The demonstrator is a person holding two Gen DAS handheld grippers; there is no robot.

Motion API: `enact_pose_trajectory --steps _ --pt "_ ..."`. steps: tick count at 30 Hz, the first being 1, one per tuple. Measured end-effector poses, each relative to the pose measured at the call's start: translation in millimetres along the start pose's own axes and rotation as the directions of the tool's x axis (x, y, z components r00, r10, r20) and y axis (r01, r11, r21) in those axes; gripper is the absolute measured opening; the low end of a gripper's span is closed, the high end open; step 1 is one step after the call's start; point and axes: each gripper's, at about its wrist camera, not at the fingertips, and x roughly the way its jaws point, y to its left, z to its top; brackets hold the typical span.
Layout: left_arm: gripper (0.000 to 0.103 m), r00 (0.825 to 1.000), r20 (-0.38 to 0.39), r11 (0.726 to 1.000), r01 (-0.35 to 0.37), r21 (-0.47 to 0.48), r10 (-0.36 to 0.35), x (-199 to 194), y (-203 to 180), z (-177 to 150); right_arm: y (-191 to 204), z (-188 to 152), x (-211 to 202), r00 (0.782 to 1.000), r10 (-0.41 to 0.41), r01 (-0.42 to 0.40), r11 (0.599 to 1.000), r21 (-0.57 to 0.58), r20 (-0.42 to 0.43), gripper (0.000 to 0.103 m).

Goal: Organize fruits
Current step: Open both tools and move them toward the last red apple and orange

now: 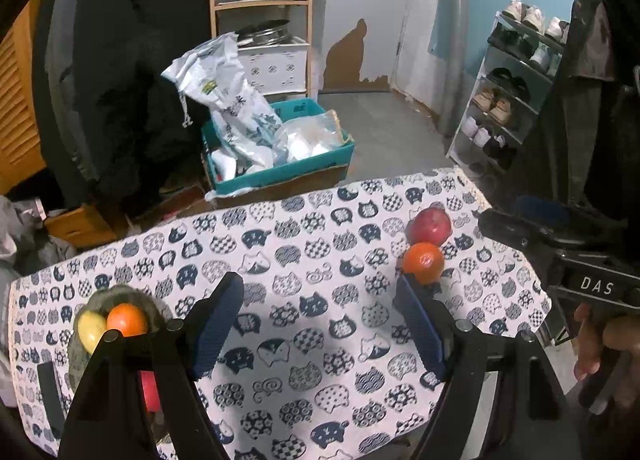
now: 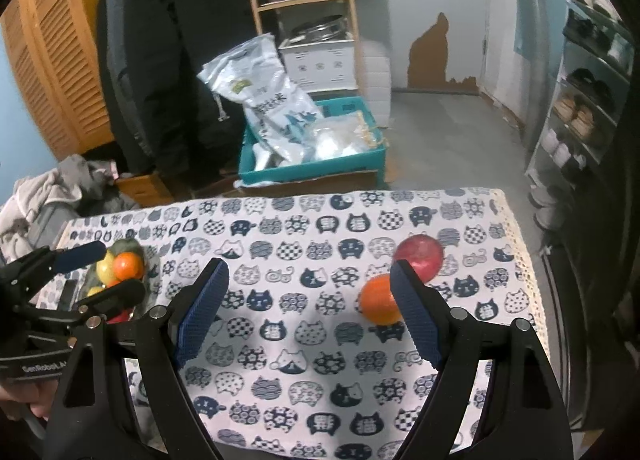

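Note:
An orange (image 1: 423, 262) (image 2: 379, 300) and a red apple (image 1: 429, 225) (image 2: 419, 257) lie side by side on the cat-print tablecloth (image 1: 304, 300) (image 2: 304, 300) at the right. A grey-green bowl (image 1: 120, 296) (image 2: 128, 248) at the left holds an orange (image 1: 127, 319) (image 2: 128, 264) and a yellow fruit (image 1: 90, 327) (image 2: 105, 268). My left gripper (image 1: 318, 292) is open and empty above the cloth; it also shows in the right wrist view (image 2: 116, 272) over the bowl. My right gripper (image 2: 308, 280) is open and empty, its right finger just beside the loose orange.
Beyond the table's far edge stands a teal crate (image 1: 280, 171) (image 2: 312, 167) with plastic bags, on a cardboard box. A wooden shelf (image 1: 260, 3) with pots, a dark jacket (image 1: 120, 79) and a shoe rack (image 1: 508, 99) stand around the room. Clothes (image 2: 44, 195) lie at the left.

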Motion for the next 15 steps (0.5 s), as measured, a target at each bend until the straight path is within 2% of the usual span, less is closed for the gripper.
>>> enact_pose_trajectory --steps 7,11,15 --pt "0.082 1.0 0.003 0.997 -0.013 0.074 0.013 19 -19 37 -40 33 7 0.998 -0.041 0.043 0.999 0.031 -0.041 0.082" --pt "0.084 0.999 -0.034 0.999 0.021 0.047 -0.019 42 -22 56 -65 53 23 0.993 -0.083 0.086 0.996 0.031 -0.082 0.082" --pt "0.084 0.996 -0.085 0.998 0.033 0.046 -0.029 74 -28 70 -88 64 52 0.985 -0.089 0.1 0.993 0.066 -0.147 0.082"
